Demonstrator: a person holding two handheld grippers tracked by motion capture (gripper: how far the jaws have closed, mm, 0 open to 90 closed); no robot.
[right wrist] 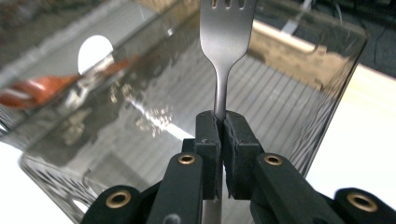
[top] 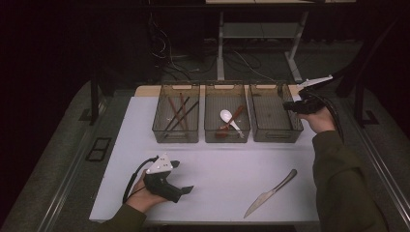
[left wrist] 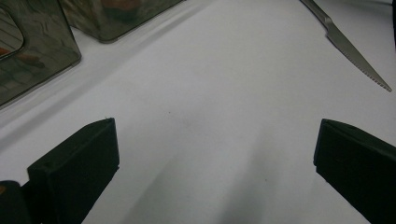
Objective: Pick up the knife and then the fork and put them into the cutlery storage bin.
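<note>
While the right gripper point(right wrist: 218, 123) sits above the rightmost of three clear bins, its jaws are clamped on the neck of a metal fork point(right wrist: 225, 42), tines pointing away over the right bin point(right wrist: 299, 116); fork held in the air inside the bin's opening, not touching the ribbed floor as far as can be told. From the high view the right gripper point(top: 296, 104) is at that bin's point(top: 273, 137) right rim, held by the person's right hand point(top: 318, 120). Middle bin point(top: 227, 137) holds a white spoon point(top: 228, 118) and a reddish-brown spoon point(top: 233, 118), lying crossed. Left bin point(top: 176, 137) holds chopsticks point(top: 179, 113), dark and reddish, leaning across each other. Left gripper point(top: 181, 176) rests low on the white table point(top: 217, 169) near its front left, jaws wide apart, nothing between them; bare table between the jaws in the left gripper view. Table knife point(top: 270, 192) lies flat on the table front right, well apart from both grippers, blade toward the front edge; its serrated edge point(left wrist: 355, 56) shows at upper right in the left gripper view
</note>
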